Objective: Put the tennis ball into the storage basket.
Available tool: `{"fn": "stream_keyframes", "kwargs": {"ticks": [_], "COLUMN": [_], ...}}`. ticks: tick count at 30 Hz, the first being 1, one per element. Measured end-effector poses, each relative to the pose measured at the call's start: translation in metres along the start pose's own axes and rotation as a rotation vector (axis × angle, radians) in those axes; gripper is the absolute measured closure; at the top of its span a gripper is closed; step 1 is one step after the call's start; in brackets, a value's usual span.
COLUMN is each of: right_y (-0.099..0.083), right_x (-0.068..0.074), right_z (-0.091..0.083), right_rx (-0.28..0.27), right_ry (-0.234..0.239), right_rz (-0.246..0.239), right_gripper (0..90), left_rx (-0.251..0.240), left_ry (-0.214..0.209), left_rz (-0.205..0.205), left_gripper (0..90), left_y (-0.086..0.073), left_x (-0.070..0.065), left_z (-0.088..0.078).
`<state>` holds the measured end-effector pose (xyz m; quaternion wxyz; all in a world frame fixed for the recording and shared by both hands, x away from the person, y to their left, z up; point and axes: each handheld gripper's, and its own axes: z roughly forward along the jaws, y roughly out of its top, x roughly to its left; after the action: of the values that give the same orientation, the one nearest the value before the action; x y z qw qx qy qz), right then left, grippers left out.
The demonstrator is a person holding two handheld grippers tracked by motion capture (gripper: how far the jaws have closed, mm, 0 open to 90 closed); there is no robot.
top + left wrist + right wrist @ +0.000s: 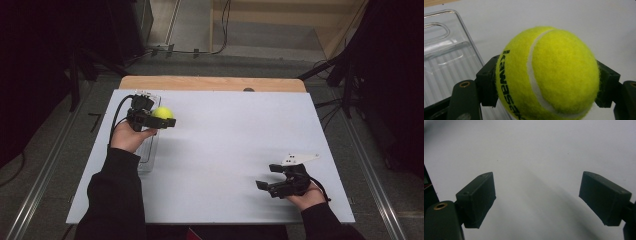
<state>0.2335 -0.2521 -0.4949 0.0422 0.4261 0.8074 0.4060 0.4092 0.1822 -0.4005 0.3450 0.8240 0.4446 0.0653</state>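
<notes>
The left tool clamps a ball beside a clear tray at the desk's left; a slack grip could let it roll away. The right tool rests released.

Yellow-green tennis ball, white seam, black lettering; clamped off the table, beside clear tray.

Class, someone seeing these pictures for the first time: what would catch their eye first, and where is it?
The bright yellow tennis ball, clamped in the left gripper at the table's far left, beside a clear plastic tray. Next, the right gripper, jaws wide open over the bare white table near right.
</notes>
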Motion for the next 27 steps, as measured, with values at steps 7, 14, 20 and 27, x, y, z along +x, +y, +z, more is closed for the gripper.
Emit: {"fn": "stream_keyframes", "kwargs": {"ticks": [7,14,20,27], "right_y": [0.000,0.000,0.000,0.000], "right_x": [0.000,0.001,0.001,0.001], "right_z": [0.000,0.000,0.000,0.000], "right_rx": [0.000,-0.002,-0.002,-0.004], "right_ry": [-0.001,0.001,-0.001,0.001], "right_rz": [-0.002,-0.003,-0.003,-0.005], "right_gripper": [11.9,11.9,11.9,11.9], "left_rx": [-0.015,-0.017,-0.026,-0.044], "left_ry": [0.022,0.043,0.058,0.072], "left_rz": [-0.016,-0.021,-0.042,-0.065], "left_gripper": [26.1,26.1,26.1,26.0], "left_y": [-0.002,-0.004,-0.006,-0.008], "left_x": [0.008,0.013,0.020,0.028], "left_z": [-0.005,-0.008,-0.014,-0.020]}}
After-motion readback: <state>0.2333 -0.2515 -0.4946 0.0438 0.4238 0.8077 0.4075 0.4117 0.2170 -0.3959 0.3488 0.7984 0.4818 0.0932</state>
